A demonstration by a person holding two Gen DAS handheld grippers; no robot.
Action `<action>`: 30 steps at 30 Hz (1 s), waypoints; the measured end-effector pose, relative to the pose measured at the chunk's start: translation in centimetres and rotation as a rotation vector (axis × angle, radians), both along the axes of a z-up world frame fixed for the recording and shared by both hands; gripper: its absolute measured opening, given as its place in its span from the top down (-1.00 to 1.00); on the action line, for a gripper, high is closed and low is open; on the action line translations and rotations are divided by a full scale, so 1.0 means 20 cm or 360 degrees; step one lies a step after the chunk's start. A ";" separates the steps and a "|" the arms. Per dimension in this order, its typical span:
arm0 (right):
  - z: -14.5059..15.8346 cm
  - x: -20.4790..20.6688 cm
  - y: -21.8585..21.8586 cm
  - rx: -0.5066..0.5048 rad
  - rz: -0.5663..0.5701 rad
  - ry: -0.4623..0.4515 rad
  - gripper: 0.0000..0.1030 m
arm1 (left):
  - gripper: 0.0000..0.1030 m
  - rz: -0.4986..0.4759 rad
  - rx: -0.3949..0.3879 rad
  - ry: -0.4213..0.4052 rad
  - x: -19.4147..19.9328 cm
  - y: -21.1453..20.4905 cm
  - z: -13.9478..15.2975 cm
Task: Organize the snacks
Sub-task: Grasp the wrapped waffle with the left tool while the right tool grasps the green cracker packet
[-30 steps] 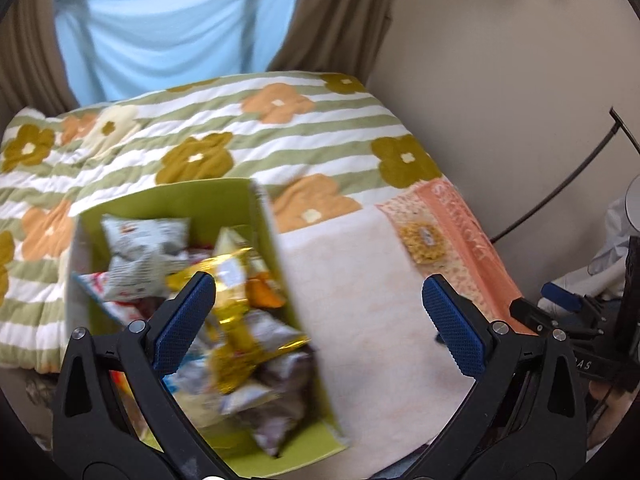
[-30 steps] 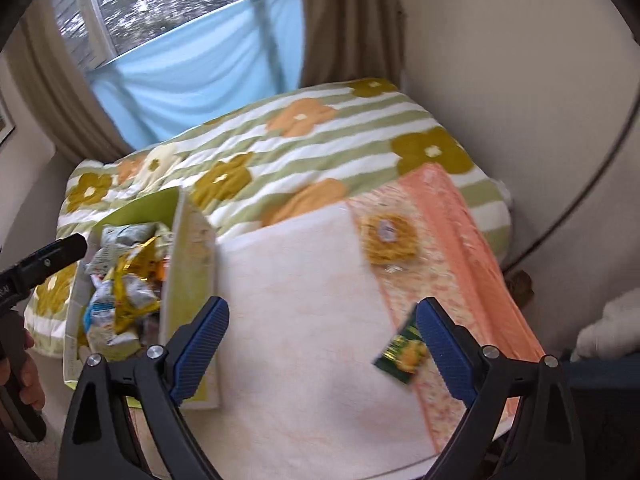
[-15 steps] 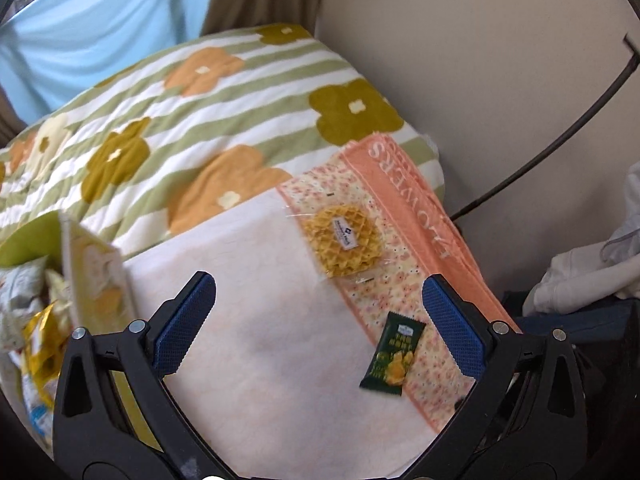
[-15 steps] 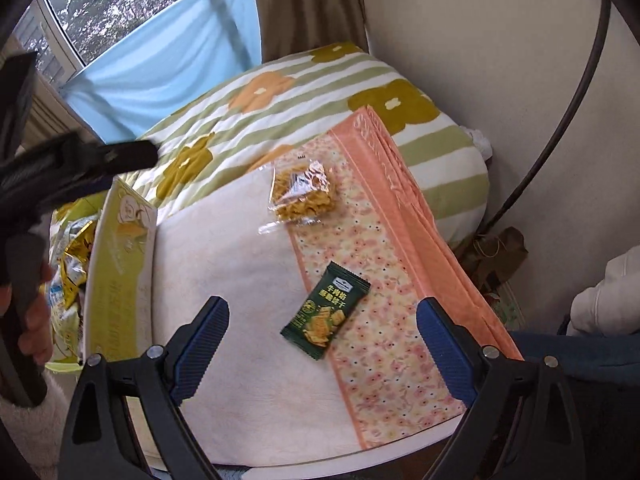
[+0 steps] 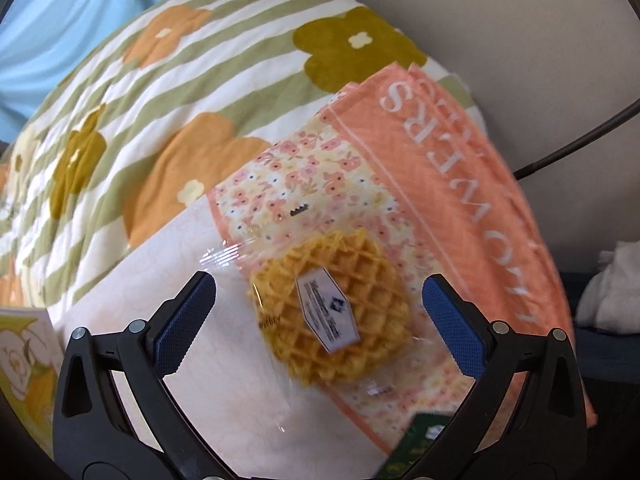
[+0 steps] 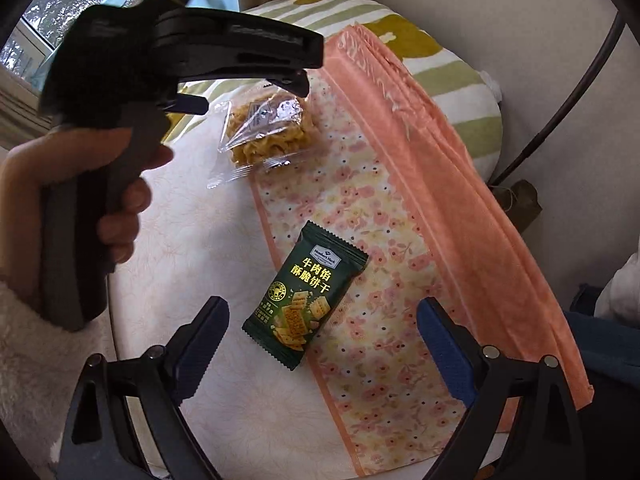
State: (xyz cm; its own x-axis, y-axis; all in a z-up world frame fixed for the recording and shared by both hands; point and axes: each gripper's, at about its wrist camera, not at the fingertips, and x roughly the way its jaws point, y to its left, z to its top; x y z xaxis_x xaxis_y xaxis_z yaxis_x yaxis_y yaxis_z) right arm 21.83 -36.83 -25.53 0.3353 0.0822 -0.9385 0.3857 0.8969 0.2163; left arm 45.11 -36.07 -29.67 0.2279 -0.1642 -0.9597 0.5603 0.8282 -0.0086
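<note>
A round waffle in a clear wrapper (image 5: 332,312) lies on the floral towel (image 5: 320,200). My left gripper (image 5: 318,310) is open, its blue pads on either side of the waffle, just above it. In the right wrist view the waffle (image 6: 268,128) lies under the left gripper's body (image 6: 180,56). A dark green biscuit packet (image 6: 306,300) lies on the towel's edge. My right gripper (image 6: 322,338) is open and empty, with the packet between and just beyond its tips. The packet's corner shows in the left wrist view (image 5: 416,448).
The towel has an orange border (image 6: 440,184) and lies on a bed with a flowered, striped quilt (image 5: 140,120). A corner of the green snack box (image 5: 24,352) is at the left. A wall (image 6: 500,20) and a dark cable (image 6: 560,112) are at the right.
Both grippers moved right, away from the snack box, and down toward the towel. The left closed in on the waffle, the right on the green packet. Both stay open.
</note>
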 end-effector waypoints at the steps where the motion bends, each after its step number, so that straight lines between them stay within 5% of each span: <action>1: -0.01 0.01 0.00 0.0003 -0.0002 0.0009 -0.82 | -0.99 -0.0007 0.0038 -0.0007 0.00 -0.01 -0.03; 14: -0.14 0.06 0.04 0.0019 -0.0039 0.0101 -0.82 | -0.98 -0.0015 0.0059 0.0086 0.00 0.13 -0.15; 23: -0.18 0.05 0.10 -0.0023 -0.0101 0.0062 -0.81 | -0.72 -0.0191 0.0035 -0.0035 -0.04 0.13 -0.10; 30: -0.22 0.09 0.22 -0.0155 -0.0042 0.0048 -0.47 | -0.48 -0.0210 0.0008 -0.0050 -0.07 0.15 -0.09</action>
State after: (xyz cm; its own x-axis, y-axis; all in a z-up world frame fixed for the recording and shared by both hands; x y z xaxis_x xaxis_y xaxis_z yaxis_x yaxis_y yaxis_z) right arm 23.63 -32.50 -29.96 0.3076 -0.0183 -0.9513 0.4144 0.9026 0.1166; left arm 43.78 -33.11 -31.42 0.2348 -0.1898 -0.9533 0.6645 0.7471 0.0149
